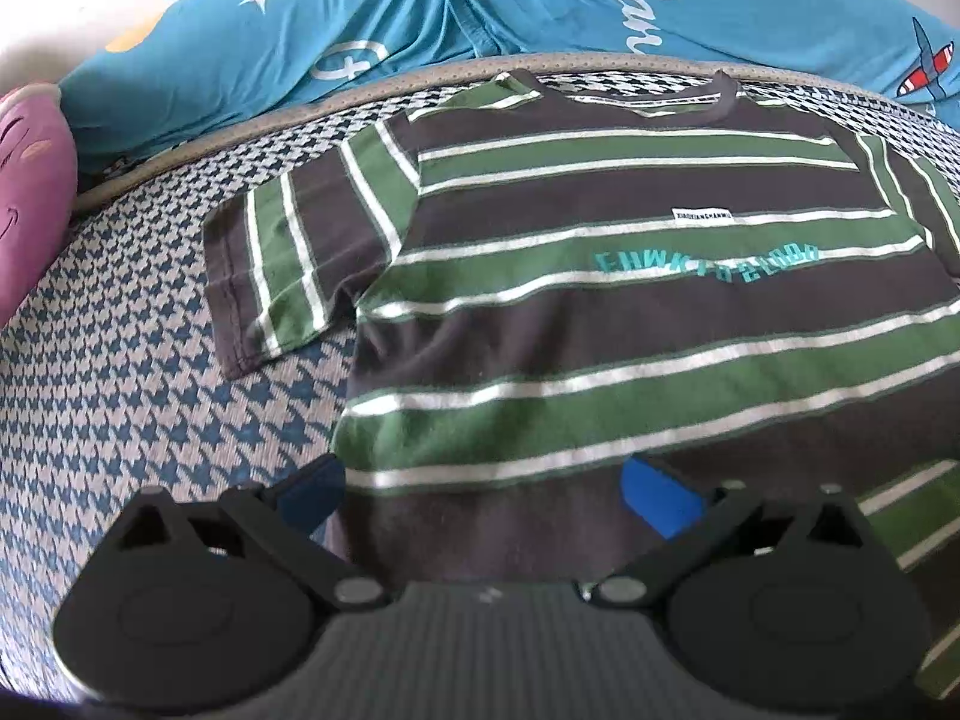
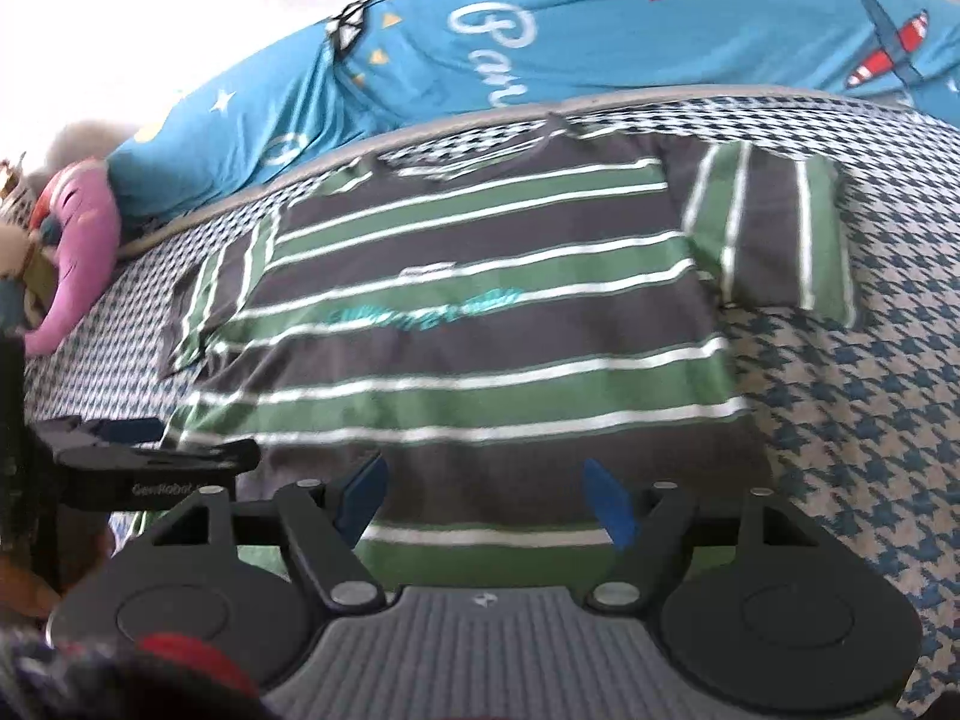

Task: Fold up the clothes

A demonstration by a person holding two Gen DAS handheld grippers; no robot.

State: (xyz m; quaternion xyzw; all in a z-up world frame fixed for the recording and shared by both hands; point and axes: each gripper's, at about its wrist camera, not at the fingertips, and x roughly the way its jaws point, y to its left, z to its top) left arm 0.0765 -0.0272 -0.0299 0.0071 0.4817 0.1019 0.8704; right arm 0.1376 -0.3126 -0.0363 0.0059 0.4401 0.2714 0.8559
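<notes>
A striped T-shirt [image 1: 600,300] in dark grey, green and white lies flat, front up, on a houndstooth mat [image 1: 150,372], collar at the far side. Both sleeves are spread out sideways. My left gripper [image 1: 486,492] hovers open over the shirt's near left hem, nothing between its blue pads [image 1: 657,498]. The right wrist view is blurred; there the same T-shirt [image 2: 480,324] fills the middle, and my right gripper [image 2: 483,504] stands open above the bottom hem. The left gripper [image 2: 150,468] shows at the left edge of that view, near the shirt's lower left corner.
A blue printed quilt [image 1: 540,6] lies bunched along the far edge of the mat. A pink plush pillow [image 1: 30,192] sits at the far left, with other soft toys [image 2: 18,252] beside it. Bare houndstooth mat [image 2: 870,420] extends to the right of the shirt.
</notes>
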